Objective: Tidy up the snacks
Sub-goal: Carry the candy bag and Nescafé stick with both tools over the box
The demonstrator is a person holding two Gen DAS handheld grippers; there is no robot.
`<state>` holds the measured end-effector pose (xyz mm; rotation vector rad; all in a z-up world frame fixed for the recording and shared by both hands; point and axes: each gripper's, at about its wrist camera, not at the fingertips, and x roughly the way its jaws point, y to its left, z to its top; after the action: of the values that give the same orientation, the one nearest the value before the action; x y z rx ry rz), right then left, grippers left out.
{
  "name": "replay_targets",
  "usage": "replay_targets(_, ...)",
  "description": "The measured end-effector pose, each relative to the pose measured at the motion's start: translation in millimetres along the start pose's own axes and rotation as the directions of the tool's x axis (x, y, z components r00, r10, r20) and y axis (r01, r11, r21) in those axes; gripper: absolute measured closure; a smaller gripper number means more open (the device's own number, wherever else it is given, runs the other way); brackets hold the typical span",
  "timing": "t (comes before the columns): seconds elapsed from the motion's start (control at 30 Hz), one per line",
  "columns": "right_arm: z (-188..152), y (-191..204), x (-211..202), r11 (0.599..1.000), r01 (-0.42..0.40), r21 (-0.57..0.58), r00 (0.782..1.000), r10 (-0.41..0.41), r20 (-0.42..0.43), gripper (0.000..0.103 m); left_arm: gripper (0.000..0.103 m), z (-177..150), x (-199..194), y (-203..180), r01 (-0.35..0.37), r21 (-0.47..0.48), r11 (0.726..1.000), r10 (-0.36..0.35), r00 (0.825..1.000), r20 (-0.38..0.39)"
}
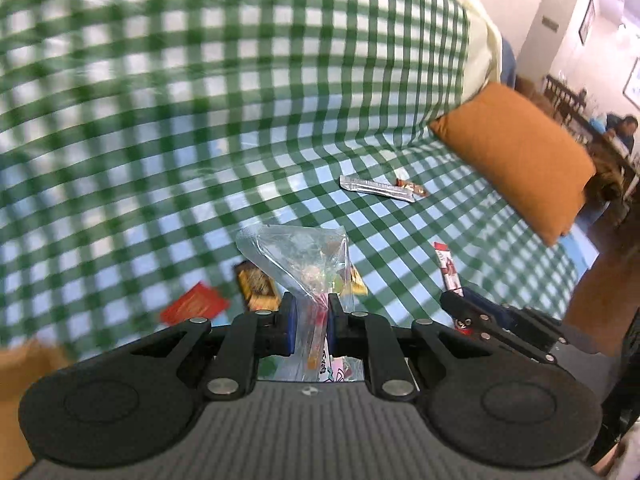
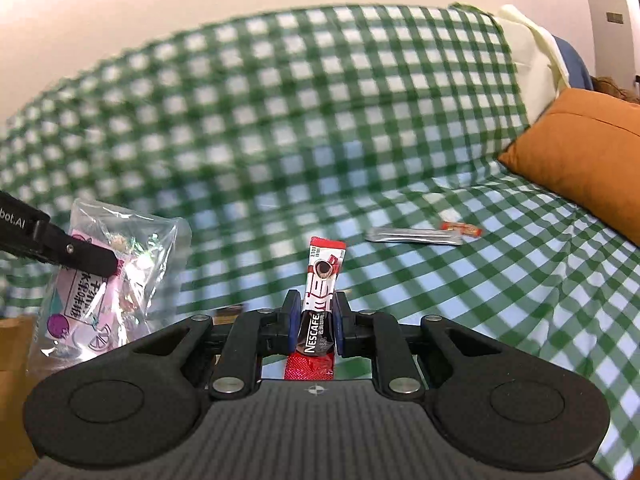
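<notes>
Covering the sofa [image 1: 200, 80], a green checked cloth [image 2: 280, 120] carries loose snacks beside an orange cushion [image 1: 516, 160]. Left tool [image 1: 311, 312] is clamped on a clear candy bag [image 1: 300, 256]; right tool [image 2: 316, 320] grips a coffee stick [image 2: 320, 292], both lifted above the seat's front edge.

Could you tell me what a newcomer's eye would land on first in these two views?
Probably the green checked cloth covering the sofa, with the orange cushion at its right end. Then the held snacks: the right tongs grip a Nescafe sachet, the left tongs a clear candy bag.
</notes>
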<state>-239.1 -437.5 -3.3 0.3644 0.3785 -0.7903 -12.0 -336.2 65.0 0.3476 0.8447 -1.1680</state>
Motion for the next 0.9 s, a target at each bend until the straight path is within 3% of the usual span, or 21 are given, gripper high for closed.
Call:
replay_targets(0.27,-9,74,-105,0.988,-0.144,-0.064,0.99,0.143,-0.023,0.085,0.088,-64,-145,17,-0.048,-0.122,0.991,0.057,0.995,0.076)
replay_targets(0.47,-34,133,-173,0.947,-0.298,-0.117,0.953,0.288,-0.097,0.085,0.088,-129,-236,31,-0.082,-0.216,0.973,0.11,0.986,0.122)
replay_targets(0.67,-58,185,-228,0.897,-0.41,-0.164,0.908,0.385,-0.166,0.085,0.088,-195,-301,44,-0.109,-0.29,0.951,0.154,0.978,0.138)
replay_targets(0.9,-79,228,-266,0.859,-0.443,-0.256,0.893,0.398,-0.21,0.084,0.088,-258,-344,57,-0.12,-0.366,0.923,0.186,0.971,0.152)
